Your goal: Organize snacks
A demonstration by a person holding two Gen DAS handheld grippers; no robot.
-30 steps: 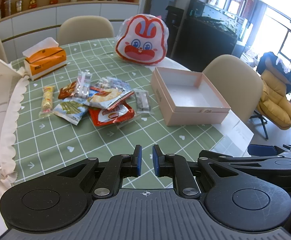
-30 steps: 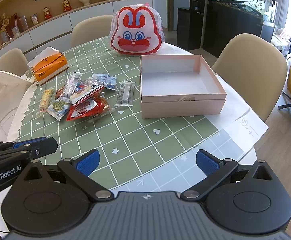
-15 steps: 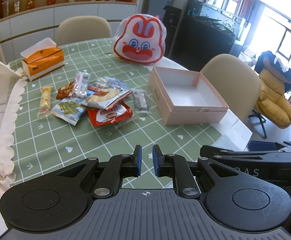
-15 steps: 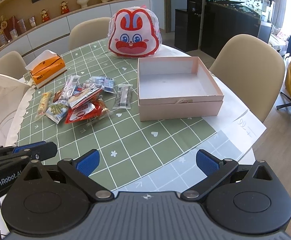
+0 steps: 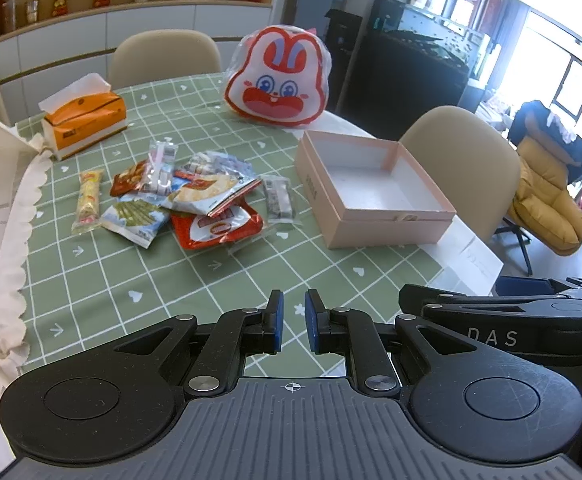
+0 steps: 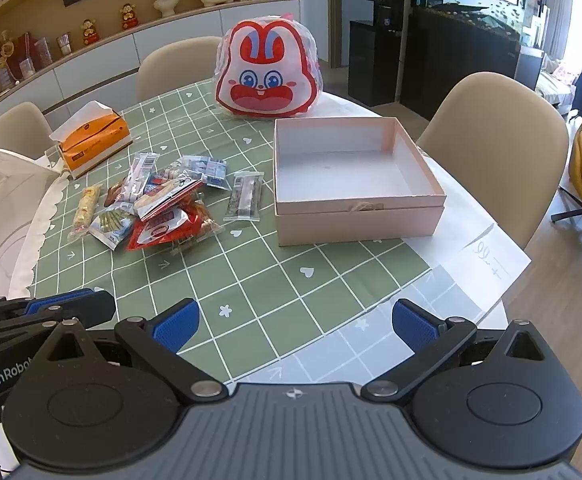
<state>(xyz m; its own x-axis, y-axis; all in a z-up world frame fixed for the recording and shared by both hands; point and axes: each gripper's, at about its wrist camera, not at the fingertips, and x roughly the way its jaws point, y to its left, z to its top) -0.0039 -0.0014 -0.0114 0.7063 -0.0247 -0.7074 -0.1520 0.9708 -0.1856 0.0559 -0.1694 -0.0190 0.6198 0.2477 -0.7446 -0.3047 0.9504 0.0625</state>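
- Green checked cloth [image 5: 139,264] covers the table under me, printed with small white hearts and arrows; I hover over its near edge in both views.
- My left gripper [image 5: 292,322] has its blue pads drawn almost together, only a narrow slit between them, and nothing is caught there.
- My right gripper [image 6: 294,322] stands with its jaws spread wide, blue pads far apart, and it holds nothing.
- The snacks [image 5: 187,200] lie in a loose heap on the cloth, left of centre and farther out than my fingers, well apart from both grippers.
- In that heap a red packet [image 5: 217,228] sits on the near side, with a pale chip bag [image 5: 211,196] overlapping it.
- A yellow wrapped bar [image 5: 89,200] lies by itself at the left end of the heap.
- A grey clear-wrapped bar [image 6: 245,196] lies apart on the right side, between the heap and the box.
- The pink box [image 6: 355,184] stands open to the right of the snacks, its white inside bare.
- A sheet of white paper [image 6: 487,264] lies under the box, reaching toward the near right table edge.
- A rabbit-faced bag [image 6: 269,76] stands upright at the far side, behind the box.
- An orange tissue box [image 5: 85,124] sits at the far left.
- Beige chairs [image 6: 499,148] ring the table.
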